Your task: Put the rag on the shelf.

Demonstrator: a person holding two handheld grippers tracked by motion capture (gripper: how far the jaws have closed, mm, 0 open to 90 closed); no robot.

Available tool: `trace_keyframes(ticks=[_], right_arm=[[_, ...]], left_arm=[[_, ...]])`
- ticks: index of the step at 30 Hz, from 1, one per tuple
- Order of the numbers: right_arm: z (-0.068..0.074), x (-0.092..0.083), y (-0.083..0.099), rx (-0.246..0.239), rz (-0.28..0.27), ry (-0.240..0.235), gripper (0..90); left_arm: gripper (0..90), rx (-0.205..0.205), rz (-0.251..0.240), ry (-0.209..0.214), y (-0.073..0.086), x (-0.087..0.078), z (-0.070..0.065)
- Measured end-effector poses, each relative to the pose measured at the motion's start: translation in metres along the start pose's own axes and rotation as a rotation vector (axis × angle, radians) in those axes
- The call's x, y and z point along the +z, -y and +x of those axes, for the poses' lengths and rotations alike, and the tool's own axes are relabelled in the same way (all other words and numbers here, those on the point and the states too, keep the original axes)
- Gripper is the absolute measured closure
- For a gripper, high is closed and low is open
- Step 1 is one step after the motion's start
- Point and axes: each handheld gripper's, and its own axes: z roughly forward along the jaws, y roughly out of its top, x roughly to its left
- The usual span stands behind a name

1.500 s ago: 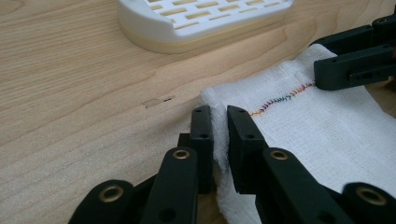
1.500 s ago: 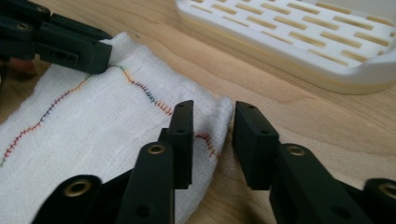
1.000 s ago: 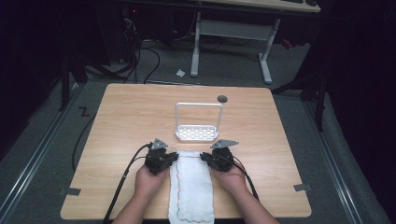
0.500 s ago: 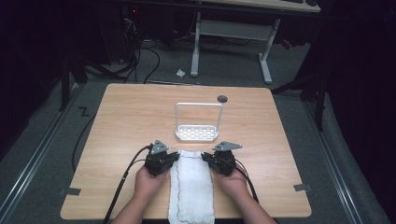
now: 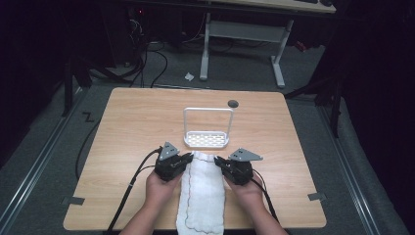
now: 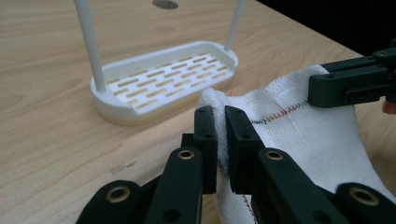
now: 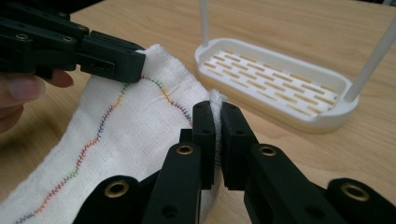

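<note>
A white cloth (image 5: 203,191) with a multicoloured stitched hem lies lengthwise near the table's front edge, its far end lifted. My left gripper (image 5: 187,158) is shut on the cloth's far left corner; in the left gripper view the cloth (image 6: 299,135) is pinched between the black jaws of that gripper (image 6: 221,126). My right gripper (image 5: 219,161) is shut on the far right corner, and in the right gripper view the cloth (image 7: 121,135) is clamped by that gripper (image 7: 216,116). A white rack (image 5: 206,139) with a slotted base and hoop stands just beyond the cloth.
The wooden table (image 5: 127,127) has a dark round grommet (image 5: 233,103) behind the rack. Cables (image 5: 132,181) trail from both grippers toward the front edge. A desk frame (image 5: 244,34) stands on the floor beyond the table.
Both grippers have risen a little and lifted the cloth's far end off the table. The rack has not moved.
</note>
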Motion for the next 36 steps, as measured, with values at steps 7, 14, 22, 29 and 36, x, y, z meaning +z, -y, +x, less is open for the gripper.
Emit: trace_keyframes(ticks=[7, 14, 22, 29, 36], right_arm=[[-0.003, -0.010, -0.014, 0.008, -0.060, 0.002, 86.1], [-0.005, -0.026, -0.029, -0.015, -0.129, 0.012, 86.2], [-0.008, -0.046, -0.047, -0.035, -0.213, 0.019, 86.3], [-0.008, -0.062, -0.065, -0.055, -0.271, 0.029, 86.2], [-0.003, -0.071, -0.083, -0.062, -0.327, 0.027, 86.1]], left_arm=[[84.0, -0.003, -0.076, 0.003, -0.017, -0.012, -0.007], [84.0, 0.005, -0.133, 0.023, -0.037, -0.020, -0.012], [84.1, 0.040, -0.195, 0.007, -0.058, -0.033, -0.020], [84.1, 0.068, -0.245, 0.014, -0.079, -0.043, -0.025], [84.2, 0.099, -0.295, 0.007, -0.095, -0.053, -0.032]])
